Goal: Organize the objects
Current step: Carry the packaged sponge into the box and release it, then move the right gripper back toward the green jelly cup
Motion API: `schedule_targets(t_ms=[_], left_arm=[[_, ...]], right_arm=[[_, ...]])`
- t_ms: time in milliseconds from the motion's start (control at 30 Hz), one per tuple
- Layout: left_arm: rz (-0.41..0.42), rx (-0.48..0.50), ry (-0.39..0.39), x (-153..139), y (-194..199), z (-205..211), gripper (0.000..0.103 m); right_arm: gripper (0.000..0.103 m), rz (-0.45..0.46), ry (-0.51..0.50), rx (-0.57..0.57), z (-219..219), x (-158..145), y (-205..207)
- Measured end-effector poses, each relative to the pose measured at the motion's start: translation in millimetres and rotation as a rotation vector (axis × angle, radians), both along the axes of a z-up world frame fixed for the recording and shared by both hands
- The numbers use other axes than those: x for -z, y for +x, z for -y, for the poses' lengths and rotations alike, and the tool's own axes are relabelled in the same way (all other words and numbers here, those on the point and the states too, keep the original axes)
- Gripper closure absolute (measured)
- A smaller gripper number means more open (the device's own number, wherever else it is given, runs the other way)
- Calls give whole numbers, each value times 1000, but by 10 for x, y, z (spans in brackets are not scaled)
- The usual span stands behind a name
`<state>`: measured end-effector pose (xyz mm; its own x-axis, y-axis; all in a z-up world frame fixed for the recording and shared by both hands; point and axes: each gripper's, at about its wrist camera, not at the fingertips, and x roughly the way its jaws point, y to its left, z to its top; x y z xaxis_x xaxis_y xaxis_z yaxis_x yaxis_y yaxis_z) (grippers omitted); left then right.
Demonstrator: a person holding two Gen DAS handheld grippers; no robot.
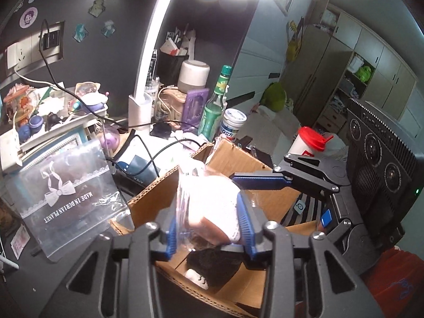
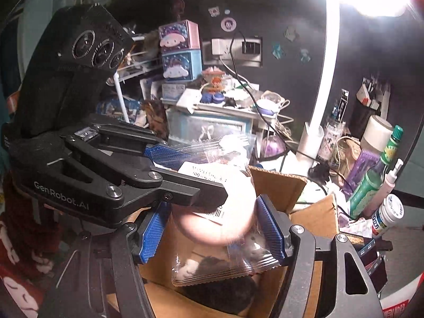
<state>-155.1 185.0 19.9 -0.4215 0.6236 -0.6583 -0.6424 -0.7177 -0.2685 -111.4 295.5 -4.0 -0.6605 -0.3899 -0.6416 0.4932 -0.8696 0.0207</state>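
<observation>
A: Where do you stand on the packet [image 1: 212, 206]?

B: You have it over the open box [image 1: 267, 164]. Your left gripper [image 1: 210, 228] holds it with both blue pads pressed on its sides. Your right gripper [image 2: 212, 228] straddles its other end, but glare washes out the contact there, so I'd only say it seems to be gripping too.

A: What's done, what's left?

B: Below your fingers a dark furry thing [image 1: 212, 265] already lies in the box bottom. The packet is not yet down. Left of your left gripper a clear bag [image 1: 69, 185] stands propped on the desk, and ahead of it a green bottle [image 1: 214, 103] and a white jar [image 1: 233, 124] wait among the clutter. In my judgement most of the sorting remains.

A: Room to move?

B: Tight. The raised flap [image 2: 281, 182] stands just ahead of your right gripper, and each gripper sits close beside the other. A black cable [image 1: 148, 156] trails near the flap on your left. Straight down into the box looks the clearest way; the lamp arm [image 1: 156, 39] is well ahead.
</observation>
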Motion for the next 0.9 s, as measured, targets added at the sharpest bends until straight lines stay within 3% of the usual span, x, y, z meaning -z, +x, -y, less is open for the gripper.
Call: schedule_targets(t_ms=[67, 100, 500, 700, 900], left_arm=[[-32, -25, -12, -33, 20, 52, 32], [-42, -30, -6, -57, 31, 78, 30], [-144, -156, -20, -233, 351, 670, 22], [-202, -256, -17, -260, 638, 1219, 20], [-224, -391, -46, -55, 890, 1850, 19]], right_arm=[[33, 2, 18, -4, 7, 30, 15], [32, 0, 25, -4, -1, 35, 30], [32, -44, 14, 3, 86, -70, 173], [32, -56, -84, -158, 567, -126, 415], [32, -19, -123, -331, 1341, 109, 589]])
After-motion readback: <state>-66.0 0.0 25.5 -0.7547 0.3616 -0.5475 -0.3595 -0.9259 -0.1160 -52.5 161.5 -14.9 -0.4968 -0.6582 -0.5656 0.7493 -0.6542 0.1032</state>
